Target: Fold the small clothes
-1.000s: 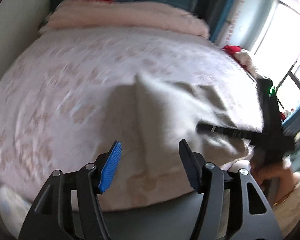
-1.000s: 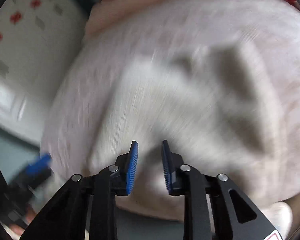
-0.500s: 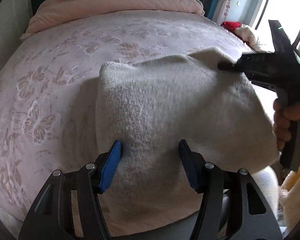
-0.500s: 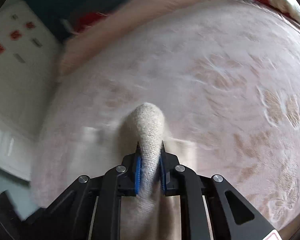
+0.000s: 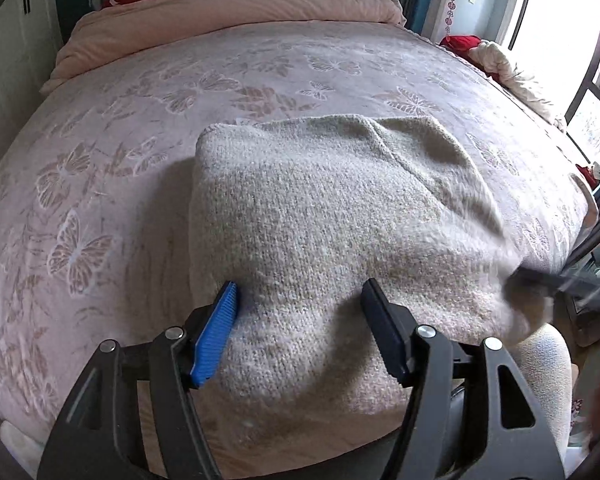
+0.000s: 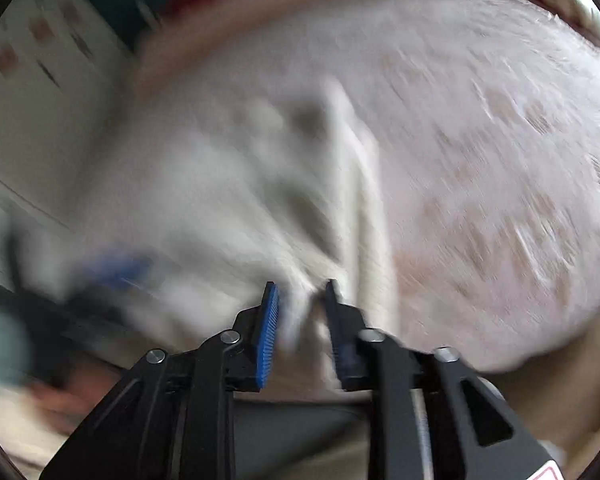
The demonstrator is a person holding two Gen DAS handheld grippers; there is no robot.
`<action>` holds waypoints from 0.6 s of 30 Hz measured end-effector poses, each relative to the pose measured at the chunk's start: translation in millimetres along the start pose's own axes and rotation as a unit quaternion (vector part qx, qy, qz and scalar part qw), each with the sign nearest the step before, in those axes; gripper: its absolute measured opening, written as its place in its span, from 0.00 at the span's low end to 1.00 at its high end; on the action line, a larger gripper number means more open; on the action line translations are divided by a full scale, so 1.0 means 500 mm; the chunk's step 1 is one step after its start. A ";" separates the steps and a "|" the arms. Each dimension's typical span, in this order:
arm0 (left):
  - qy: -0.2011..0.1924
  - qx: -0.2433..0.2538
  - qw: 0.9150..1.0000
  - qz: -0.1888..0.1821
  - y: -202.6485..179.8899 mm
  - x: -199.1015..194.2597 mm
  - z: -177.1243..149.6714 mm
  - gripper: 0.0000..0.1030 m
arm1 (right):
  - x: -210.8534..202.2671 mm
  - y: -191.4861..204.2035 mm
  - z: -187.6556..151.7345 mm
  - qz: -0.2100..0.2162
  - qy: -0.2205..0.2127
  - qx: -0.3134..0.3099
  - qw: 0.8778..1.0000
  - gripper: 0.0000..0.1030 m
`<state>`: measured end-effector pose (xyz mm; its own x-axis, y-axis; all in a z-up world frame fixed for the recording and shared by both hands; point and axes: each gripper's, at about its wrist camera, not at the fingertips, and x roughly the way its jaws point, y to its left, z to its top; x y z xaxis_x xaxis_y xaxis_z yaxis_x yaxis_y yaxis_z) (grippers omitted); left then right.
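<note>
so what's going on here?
A person is folding a beige knit sweater on a bed with a pink butterfly bedspread. The left hand-held gripper hangs open over the near edge of the sweater. The right hand-held gripper is partly open with a bit of knit between its fingers; its view is motion-blurred, so the grip is unclear.

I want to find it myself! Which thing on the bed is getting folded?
Look at the big pink bed cover with butterflies. Near its front edge lies a fuzzy cream knitted sweater, right ahead of the left tool. It is plain and bumpy, without butterflies.
</note>
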<state>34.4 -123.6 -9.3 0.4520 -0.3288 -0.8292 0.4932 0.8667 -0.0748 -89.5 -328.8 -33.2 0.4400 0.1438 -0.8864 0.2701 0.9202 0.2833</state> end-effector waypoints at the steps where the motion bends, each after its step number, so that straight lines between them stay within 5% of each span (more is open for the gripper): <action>1: 0.001 0.006 1.000 -0.005 -0.005 -0.001 -0.002 0.61 | 0.026 -0.010 -0.014 -0.021 0.011 -0.003 1.000 0.27; 6: 0.003 0.016 1.000 0.005 -0.003 -0.029 -0.013 0.64 | -0.059 -0.025 0.002 0.036 -0.041 0.059 0.997 0.32; 9: 0.004 -0.021 1.000 -0.005 0.014 -0.039 -0.024 0.66 | -0.040 -0.036 -0.001 0.049 -0.020 0.063 0.997 0.35; 11: 0.006 -0.026 1.000 -0.002 0.017 -0.040 -0.030 0.66 | 0.010 -0.041 -0.002 0.054 -0.007 0.062 0.997 0.16; 18: 0.035 -0.038 0.999 -0.003 0.022 -0.023 -0.047 0.73 | 0.061 -0.070 -0.005 0.063 0.004 0.091 0.994 0.18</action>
<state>17.3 -101.3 -13.5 0.3958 -0.3087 -0.8649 0.4366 0.8918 -0.1186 -87.6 -355.8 -71.2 0.4737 0.2564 -0.8426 0.3637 0.8144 0.4522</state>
